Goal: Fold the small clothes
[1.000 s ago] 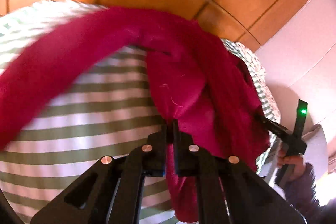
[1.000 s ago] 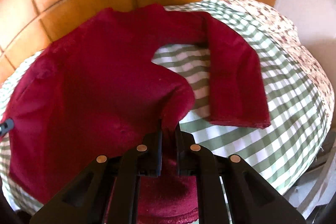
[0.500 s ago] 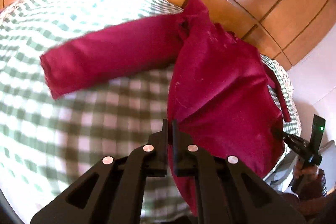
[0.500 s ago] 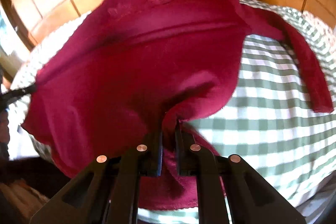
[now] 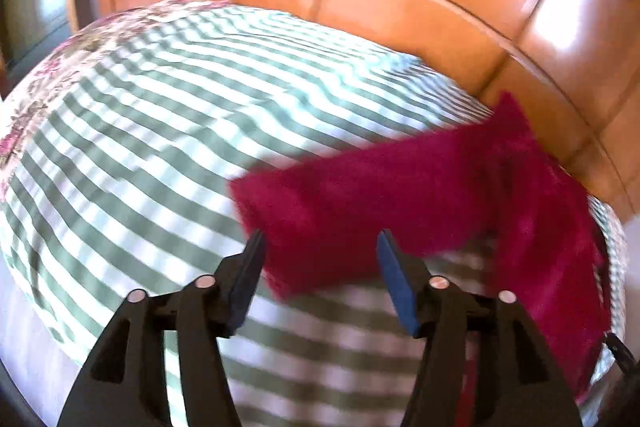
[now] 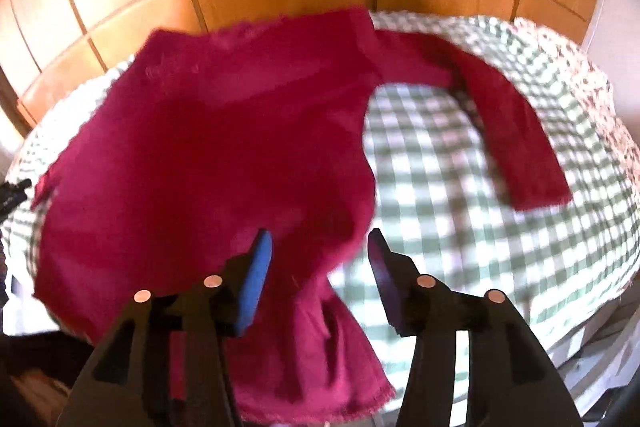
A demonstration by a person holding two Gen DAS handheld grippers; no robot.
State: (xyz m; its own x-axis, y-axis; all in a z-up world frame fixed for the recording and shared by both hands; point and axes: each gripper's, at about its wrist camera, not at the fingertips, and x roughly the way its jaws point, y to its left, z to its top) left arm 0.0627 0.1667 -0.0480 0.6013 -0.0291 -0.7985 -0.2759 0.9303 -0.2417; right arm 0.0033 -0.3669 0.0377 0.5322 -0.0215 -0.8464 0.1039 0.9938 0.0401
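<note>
Letting go just now, both grippers' fingers (image 5: 390, 267) (image 6: 260, 259) sit spread wide, dark red long-sleeved top (image 6: 208, 155) dropped flat mid-frame on the green checked bed (image 6: 460, 187), ready for folding.

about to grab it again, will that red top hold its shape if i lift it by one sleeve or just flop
Probably flops: the red top lies rumpled on the checked bedcover, its sleeve bent limp. It looks thin, so likely light. The fuzzy cloth seems unlikely to slip from the open right gripper once pinched.
</note>
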